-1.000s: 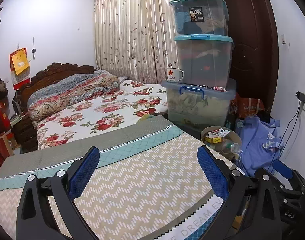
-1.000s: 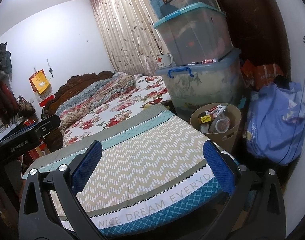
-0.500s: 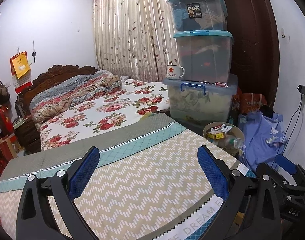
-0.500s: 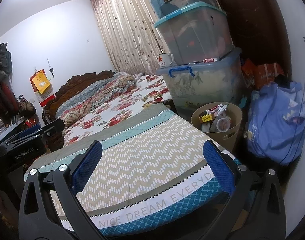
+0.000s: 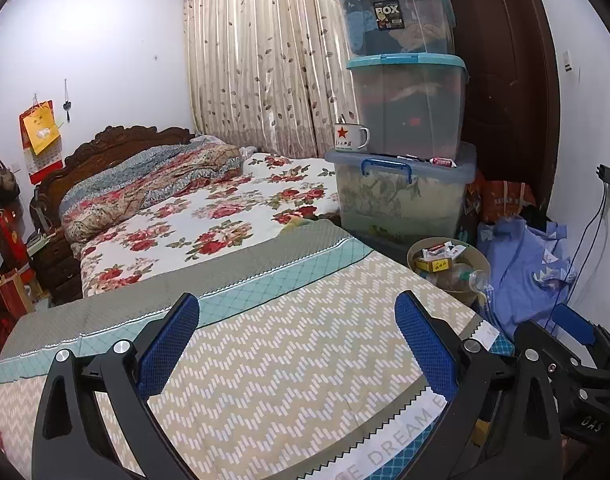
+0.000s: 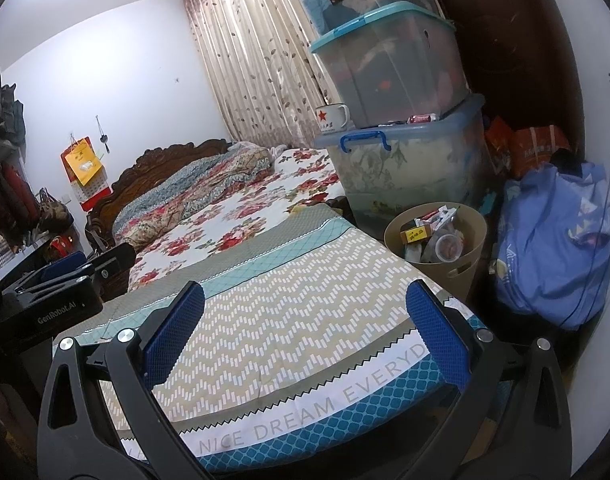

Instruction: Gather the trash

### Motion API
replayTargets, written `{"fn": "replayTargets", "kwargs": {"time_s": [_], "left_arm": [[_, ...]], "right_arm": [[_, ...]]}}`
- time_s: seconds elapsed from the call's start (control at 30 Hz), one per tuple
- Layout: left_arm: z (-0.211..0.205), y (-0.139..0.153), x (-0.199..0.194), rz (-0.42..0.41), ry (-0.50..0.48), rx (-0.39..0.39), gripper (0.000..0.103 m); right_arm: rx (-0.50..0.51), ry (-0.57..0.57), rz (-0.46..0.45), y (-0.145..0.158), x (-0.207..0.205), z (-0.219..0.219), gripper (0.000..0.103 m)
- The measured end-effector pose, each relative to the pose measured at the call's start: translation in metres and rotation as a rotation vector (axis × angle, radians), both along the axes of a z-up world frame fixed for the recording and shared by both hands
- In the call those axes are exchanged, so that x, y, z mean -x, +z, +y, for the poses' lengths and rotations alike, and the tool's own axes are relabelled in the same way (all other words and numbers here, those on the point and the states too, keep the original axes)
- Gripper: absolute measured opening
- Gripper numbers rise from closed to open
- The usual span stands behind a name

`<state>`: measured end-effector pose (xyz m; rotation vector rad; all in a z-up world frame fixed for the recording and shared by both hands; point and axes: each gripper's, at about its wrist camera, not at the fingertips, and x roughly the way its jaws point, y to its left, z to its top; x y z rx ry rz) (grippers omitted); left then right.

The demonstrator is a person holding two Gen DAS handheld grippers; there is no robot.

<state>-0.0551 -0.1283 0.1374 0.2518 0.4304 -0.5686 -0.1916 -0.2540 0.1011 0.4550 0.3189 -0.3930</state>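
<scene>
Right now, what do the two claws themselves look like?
Both match: the left claw and right claw have black plastic frames with silver screws and blue textured pads. The left claw's body reads "GenRobot.AI" in white, seen from the right wrist.

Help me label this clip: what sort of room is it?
A lived-in bedroom: a bed with a carved headboard, curtains, and stacked storage boxes beside a full bin.
</scene>
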Motion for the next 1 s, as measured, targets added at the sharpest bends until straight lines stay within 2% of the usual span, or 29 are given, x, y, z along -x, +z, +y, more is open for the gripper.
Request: {"fn": "replayTargets", "kwargs": {"time_s": [1.0], "left_arm": [[-0.001, -0.014, 0.003, 0.014, -0.013, -0.022, 0.095]], "right_arm": [[0.006, 0.004, -0.003, -0.002, -0.002, 0.001, 0.1]]}}
